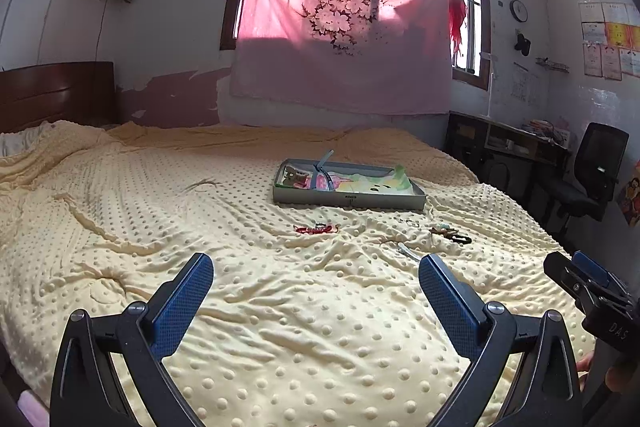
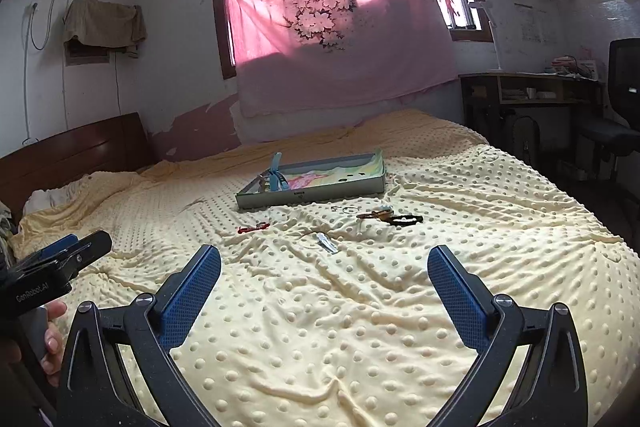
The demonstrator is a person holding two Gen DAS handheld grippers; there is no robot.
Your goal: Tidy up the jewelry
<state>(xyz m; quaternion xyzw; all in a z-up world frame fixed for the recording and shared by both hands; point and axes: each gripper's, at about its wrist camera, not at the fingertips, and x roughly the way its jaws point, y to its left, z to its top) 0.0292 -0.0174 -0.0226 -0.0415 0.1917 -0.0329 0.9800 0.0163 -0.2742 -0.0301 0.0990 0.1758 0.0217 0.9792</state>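
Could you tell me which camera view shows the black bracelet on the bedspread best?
The right wrist view: the black bracelet appears as a clear dark loop, lying right of the silver clip. In the left wrist view it sits farther off, smaller, and merges with the neighbouring pieces.

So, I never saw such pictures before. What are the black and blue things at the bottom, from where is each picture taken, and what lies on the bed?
They are two hand-held grasping tools, one in each of a person's hands, each carrying its own camera looking forward. The left tool and the right tool are both open and hold nothing. On the yellow bedspread stands a grey tray. In front of it lie a red bracelet, a dark bracelet, small rings and a silver clip.
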